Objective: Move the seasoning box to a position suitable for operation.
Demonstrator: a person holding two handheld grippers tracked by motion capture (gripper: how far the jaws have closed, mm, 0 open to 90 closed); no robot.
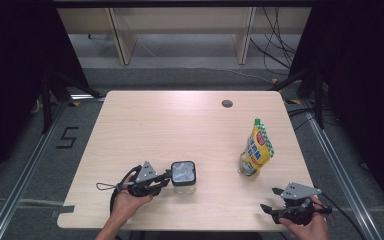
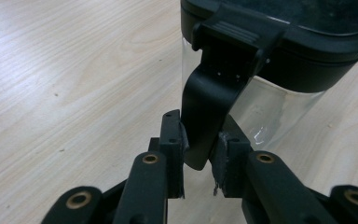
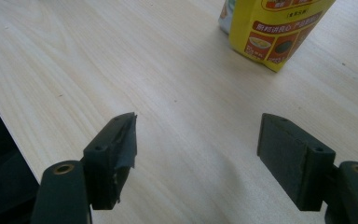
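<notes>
At the lower left of the high view we see the left gripper (image 1: 161, 183), held in a hand (image 1: 126, 201) that enters from the bottom edge, reaching rightward to a clear square container (image 1: 183, 181) with a black lid (image 1: 183, 171). The container stands on the pale wooden table (image 1: 180, 120), just left of centre and near the bottom of the frame. In the left gripper view the jaws are clenched on a black clasp (image 2: 209, 107) that hangs down from the lid's edge — the pads press it from both sides, low on its tip. The glass wall (image 2: 270, 112) shows behind it.

What could go wrong from here, in our judgement: the grip sits on the very end of the clasp, so a pull may slip the pads off. The container looks light and nothing steadies it, so a tug on the clasp could drag or tip the whole jar rather than free the latch. We cannot tell from these views whether the container holds anything, so a spill is only a possibility.

Right of centre in the high view a yellow spouted pouch (image 1: 258, 147) stands upright, well apart from the container. At the lower right the right gripper (image 1: 275, 199) rests near the table's front edge; in the right gripper view its jaws stand wide apart with nothing between them, the pouch (image 3: 279, 28) at the top of that frame. Being so far away, it gives the container no bracing — and a hasty reach across could knock the pouch over.
</notes>
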